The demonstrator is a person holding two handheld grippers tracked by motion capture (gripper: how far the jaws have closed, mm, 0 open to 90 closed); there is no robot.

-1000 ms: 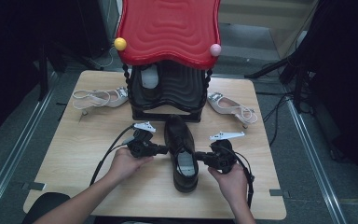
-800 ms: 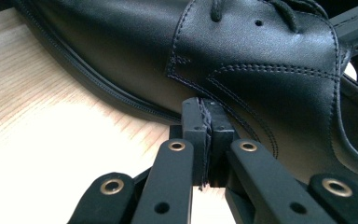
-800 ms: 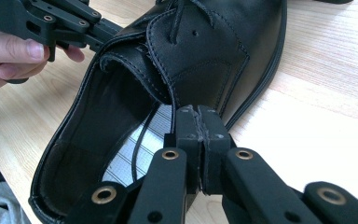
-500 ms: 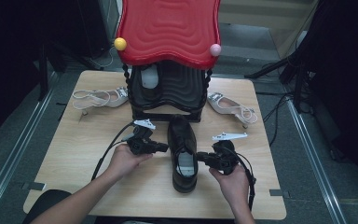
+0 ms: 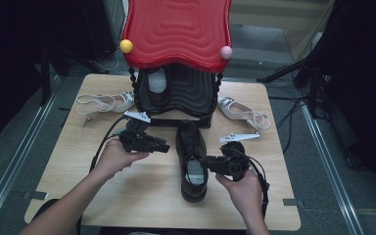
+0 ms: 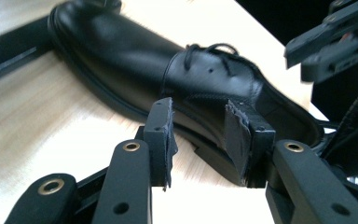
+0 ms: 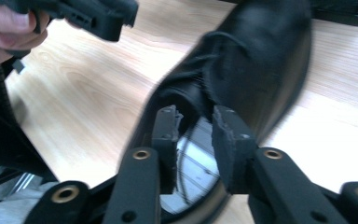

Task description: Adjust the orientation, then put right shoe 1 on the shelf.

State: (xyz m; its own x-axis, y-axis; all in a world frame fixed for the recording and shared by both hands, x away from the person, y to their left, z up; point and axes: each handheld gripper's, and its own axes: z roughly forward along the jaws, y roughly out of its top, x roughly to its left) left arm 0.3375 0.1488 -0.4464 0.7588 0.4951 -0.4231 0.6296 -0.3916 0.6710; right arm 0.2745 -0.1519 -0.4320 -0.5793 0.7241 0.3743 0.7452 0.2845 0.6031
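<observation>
A black lace-up shoe (image 5: 192, 156) lies on the wooden table (image 5: 142, 196), toe toward the rack. My left gripper (image 5: 165, 147) hovers just left of its laces, and my right gripper (image 5: 203, 161) hovers at its right side by the opening. In the left gripper view the jaws (image 6: 200, 140) stand apart, with the shoe's side (image 6: 121, 60) beyond the gap and no pad touching it. In the right gripper view the jaws (image 7: 193, 135) are also apart, above the shoe's opening (image 7: 242, 56). Both pairs of jaws have just been opening, and nothing is pinched between them.
A stand with a red wavy top (image 5: 176, 29) and black shelves (image 5: 181, 93) rises at the table's back, with a pale shoe (image 5: 157, 81) on a shelf. One white sandal (image 5: 105, 103) lies left of it and another (image 5: 242, 111) right. Dark floor and cables surround the table.
Both grippers were down at the shoe's sides with their jaws together. They have since risen a little off it with the jaws apart. The shoe lies where it was.
</observation>
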